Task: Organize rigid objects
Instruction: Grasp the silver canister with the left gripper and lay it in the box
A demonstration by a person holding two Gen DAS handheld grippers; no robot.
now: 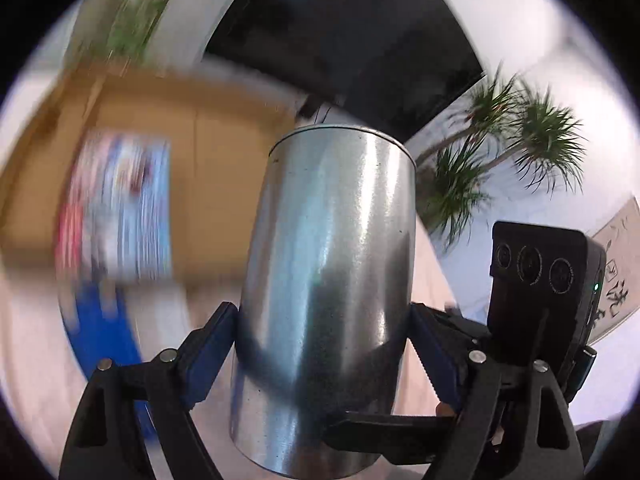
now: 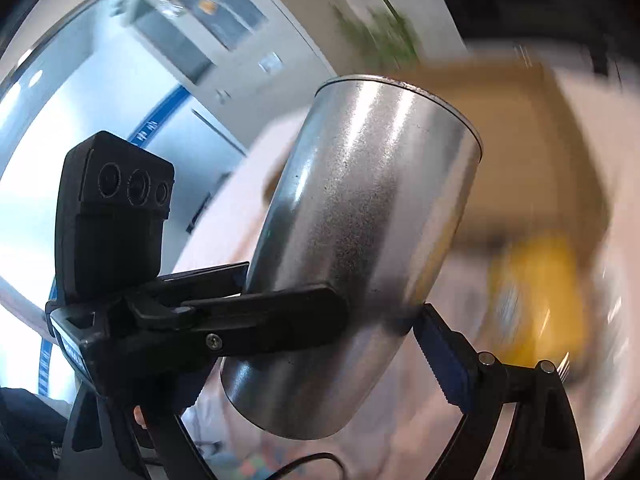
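A shiny metal cylinder can (image 1: 324, 280) fills the middle of the left wrist view. My left gripper (image 1: 324, 344) is shut on its lower part, blue pads (image 1: 208, 352) pressed on both sides. The same can (image 2: 360, 248) shows in the right wrist view, tilted to the right. My right gripper (image 2: 332, 336) is also shut on it; its right blue pad (image 2: 444, 356) touches the can's lower right side. The other gripper's finger (image 2: 272, 312) crosses in front of the can. The can is held up in the air by both grippers.
A blurred cardboard box (image 1: 224, 152) lies behind the can, with a colourful packet (image 1: 120, 208) and something blue (image 1: 104, 332) to its left. Plants (image 1: 504, 148) and a dark screen (image 1: 352, 40) stand behind. A blurred yellow object (image 2: 536, 300) is at the right.
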